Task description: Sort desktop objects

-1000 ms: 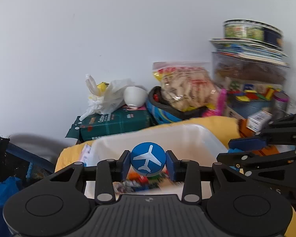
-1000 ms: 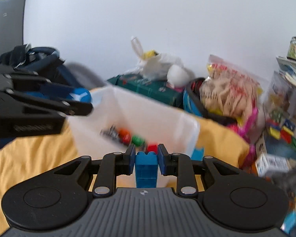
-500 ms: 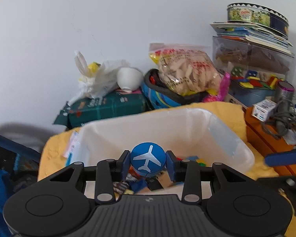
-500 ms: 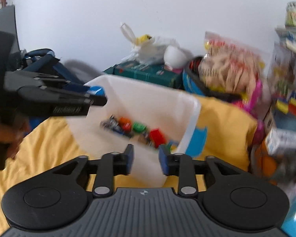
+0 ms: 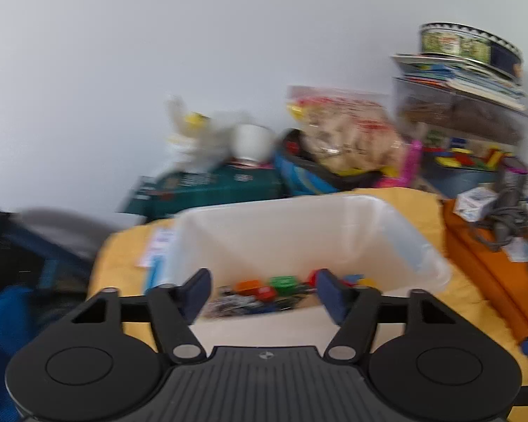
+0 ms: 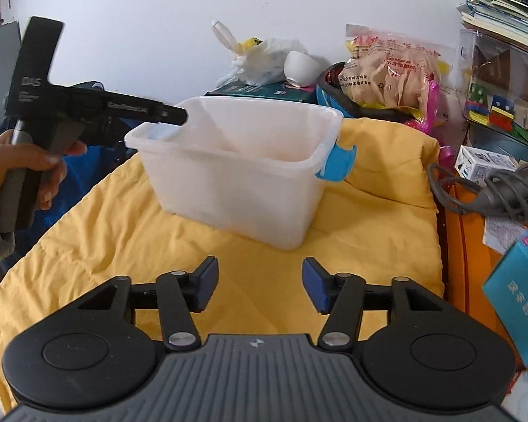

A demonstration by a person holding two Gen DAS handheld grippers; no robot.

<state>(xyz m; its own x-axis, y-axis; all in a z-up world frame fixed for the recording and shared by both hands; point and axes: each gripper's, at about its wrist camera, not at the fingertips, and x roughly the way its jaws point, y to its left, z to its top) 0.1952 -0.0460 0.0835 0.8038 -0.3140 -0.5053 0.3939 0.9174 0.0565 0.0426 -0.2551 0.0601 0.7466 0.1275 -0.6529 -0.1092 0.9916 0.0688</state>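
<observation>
Left wrist view: left gripper (image 5: 262,293) hangs over the white bin (image 5: 422,246) of toy blocks (image 5: 281,283), jaws wide, empty. Right gripper (image 6: 258,286) gapes empty above the yellow cloth (image 6: 123,232). Such blocks are likely light, rigid; pinch flat sides.

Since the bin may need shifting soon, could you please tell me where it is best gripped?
Grip the near long rim of the white bin from above, jaws straddling its thin upright wall. The blue handle on its right end is curved, probably a poorer hold.

Black hand-held gripper (image 6: 258,286), blue pads (image 6: 313,285), silver screws
</observation>
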